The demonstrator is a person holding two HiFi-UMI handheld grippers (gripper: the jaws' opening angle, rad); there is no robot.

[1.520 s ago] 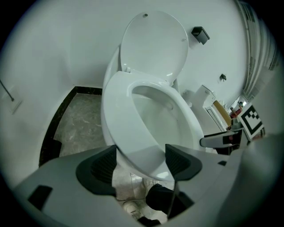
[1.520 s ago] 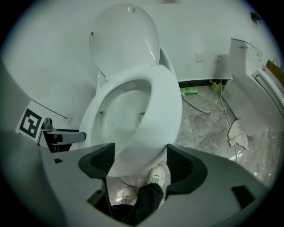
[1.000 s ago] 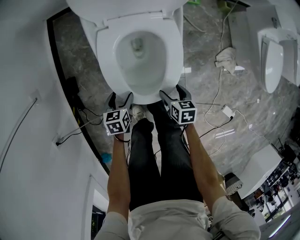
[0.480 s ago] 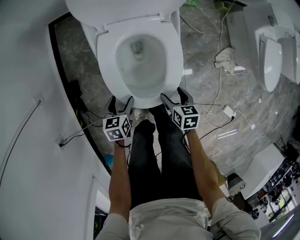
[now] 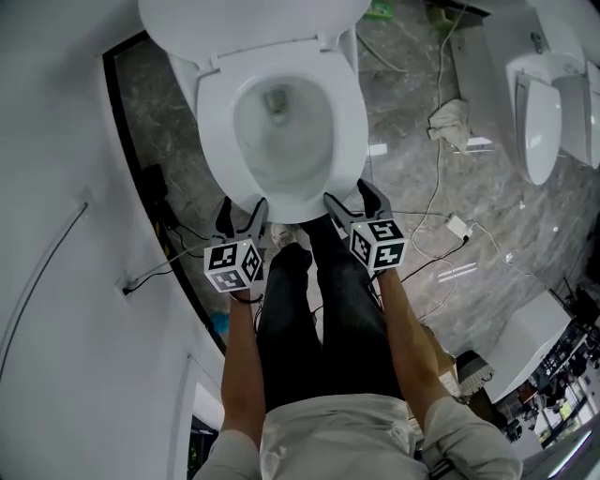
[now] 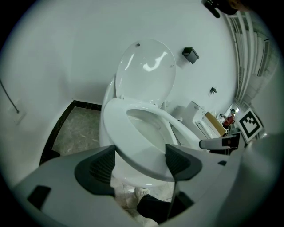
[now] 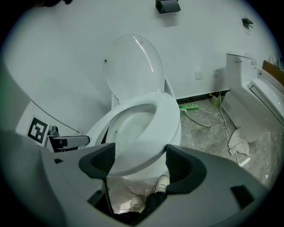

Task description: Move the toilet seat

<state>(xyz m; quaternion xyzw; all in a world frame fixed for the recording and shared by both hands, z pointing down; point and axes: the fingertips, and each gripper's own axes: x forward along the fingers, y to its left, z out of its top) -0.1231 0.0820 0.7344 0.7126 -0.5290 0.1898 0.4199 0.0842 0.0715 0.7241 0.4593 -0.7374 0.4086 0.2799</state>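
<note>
Bathroom with a grey marble floor (image 5: 422,169) and white walls, seen from over the person's own legs, which stand right up against the toilet. Closest in are the two tools. The left hand-held gripper (image 5: 241,208) is at the front-left of the bowl and the right hand-held gripper (image 5: 349,195) at the front-right. Both have their jaws spread and aren't clamping anything. Each gripper view shows the front lip of the toilet seat (image 5: 352,112) sitting in the gap between the pads, though whether a pad actually touches it is hard to say.

The seat is down flat on the bowl, dead ahead of both tools. Its long axis runs straight away from the person to the hinge at the back, where the lid (image 5: 253,19) is already tipped up against the wall. Neither hand is really nearer, so it's pretty much an even two-sided approach. Lifting would probably mean closing on that front lip and swinging it up and back.

Compared to a second ago, not much has changed. The toilet and both tools sit a bit lower in the head view, and the right cube has drifted slightly outward.
</note>
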